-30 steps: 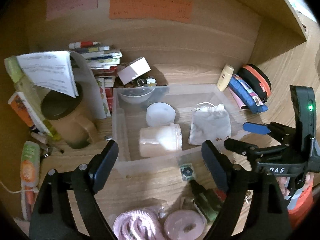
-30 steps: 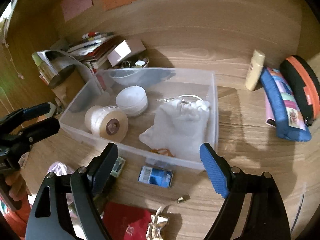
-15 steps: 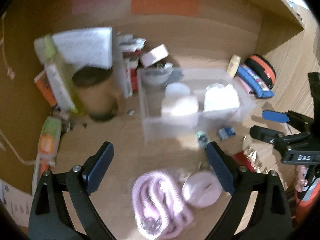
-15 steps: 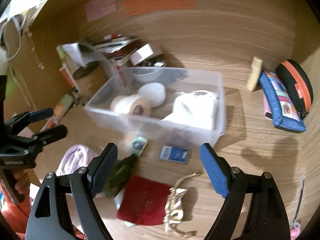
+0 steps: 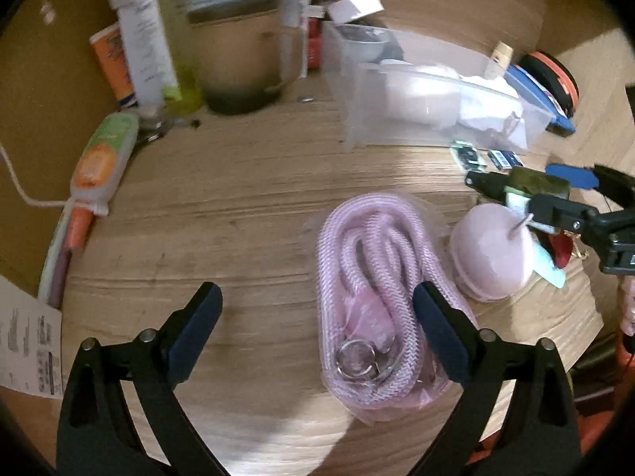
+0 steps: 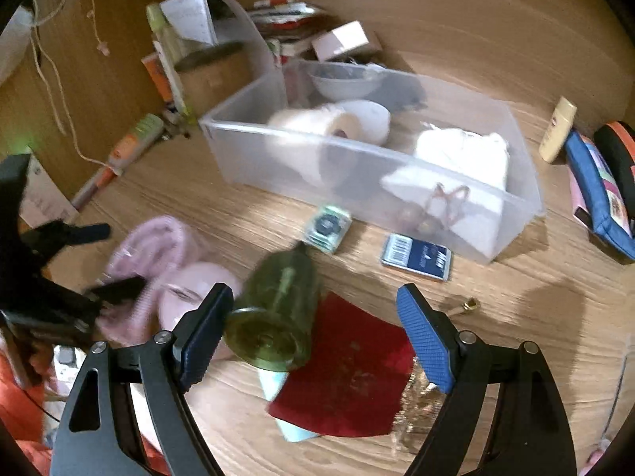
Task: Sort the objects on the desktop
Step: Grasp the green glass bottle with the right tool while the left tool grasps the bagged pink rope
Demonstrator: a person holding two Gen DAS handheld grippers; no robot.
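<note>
barcode on blue card, its lettering unreadable

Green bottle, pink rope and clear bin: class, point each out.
green bottle (image 6: 278,309), right wrist view, on its side wall
pink rope (image 5: 377,269), left wrist view, on a coil
clear bin (image 6: 357,166), right wrist view, on its front wall

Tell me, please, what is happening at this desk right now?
A person is sorting clutter on a wooden desk with two handheld grippers. The left gripper is open over a bagged pink rope. The right gripper is open around a green bottle lying on its side, not gripping it. A clear bin behind already holds tape rolls and a white pouch.
</note>
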